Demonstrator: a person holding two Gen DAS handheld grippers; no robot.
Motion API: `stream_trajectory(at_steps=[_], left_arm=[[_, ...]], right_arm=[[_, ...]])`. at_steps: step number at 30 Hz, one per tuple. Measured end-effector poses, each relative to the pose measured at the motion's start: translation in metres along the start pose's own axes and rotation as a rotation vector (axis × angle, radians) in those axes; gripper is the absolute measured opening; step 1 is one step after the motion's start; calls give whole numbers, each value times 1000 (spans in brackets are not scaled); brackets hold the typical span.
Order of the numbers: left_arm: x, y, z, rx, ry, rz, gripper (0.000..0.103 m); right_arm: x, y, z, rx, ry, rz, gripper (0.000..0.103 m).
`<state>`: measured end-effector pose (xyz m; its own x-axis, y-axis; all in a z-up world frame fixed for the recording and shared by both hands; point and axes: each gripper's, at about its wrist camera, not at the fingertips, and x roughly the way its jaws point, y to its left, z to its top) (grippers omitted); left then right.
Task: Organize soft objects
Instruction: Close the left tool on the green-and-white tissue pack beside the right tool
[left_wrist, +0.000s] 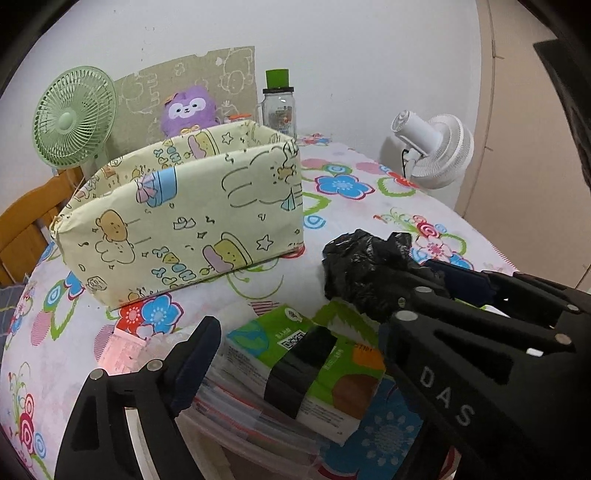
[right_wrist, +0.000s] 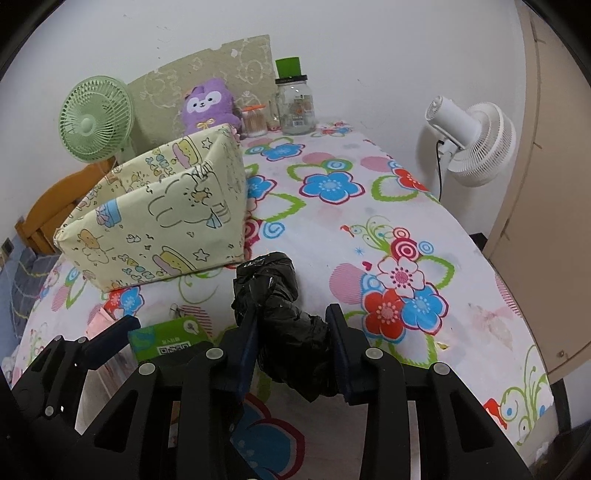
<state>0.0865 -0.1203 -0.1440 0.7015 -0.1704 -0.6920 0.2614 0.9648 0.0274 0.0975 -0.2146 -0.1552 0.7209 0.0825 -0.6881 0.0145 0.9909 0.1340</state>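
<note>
Both wrist views are evenly and fairly brightly lit by soft, diffuse indoor light that seems to fall from above; no lamp or window shows. Shadows are faint: a thin dark band lies under the near edge of the pale yellow cartoon-print fabric box (left_wrist: 184, 218), and the crumpled glossy black plastic bag (right_wrist: 277, 317) carries small specular glints. The plain white wall (left_wrist: 332, 55) is smooth, without blown-out glare. Fisheye distortion is strong: the flower-patterned tablecloth (right_wrist: 369, 229) bows like a dome, and dark vignetting fills the corners. Focus is crisp in the middle and softens slightly towards the rims. No motion blur is apparent.
</note>
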Motion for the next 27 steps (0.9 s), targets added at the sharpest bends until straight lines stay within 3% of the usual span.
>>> stream_trajectory(at_steps=[4, 10, 15, 20, 22, 24, 27], left_arm=[[4, 0, 0, 0, 6, 12, 87], [8, 4, -1, -4, 10, 49, 62], [7, 7, 0, -11, 6, 53, 58], [6, 6, -1, 1, 9, 41, 61], [4, 4, -2, 12, 5, 28, 75], [0, 0, -1, 25, -8, 14, 81], [-1, -4, -2, 38, -10, 17, 83]], right_arm=[[5, -1, -1, 2, 13, -10, 38], [9, -1, -1, 5, 20, -14, 39], [9, -1, -1, 6, 21, -13, 39], [9, 0, -1, 8, 20, -13, 38], [9, 0, -1, 8, 19, -14, 38], [7, 0, -2, 8, 17, -15, 38], [4, -4, -2, 15, 10, -21, 38]])
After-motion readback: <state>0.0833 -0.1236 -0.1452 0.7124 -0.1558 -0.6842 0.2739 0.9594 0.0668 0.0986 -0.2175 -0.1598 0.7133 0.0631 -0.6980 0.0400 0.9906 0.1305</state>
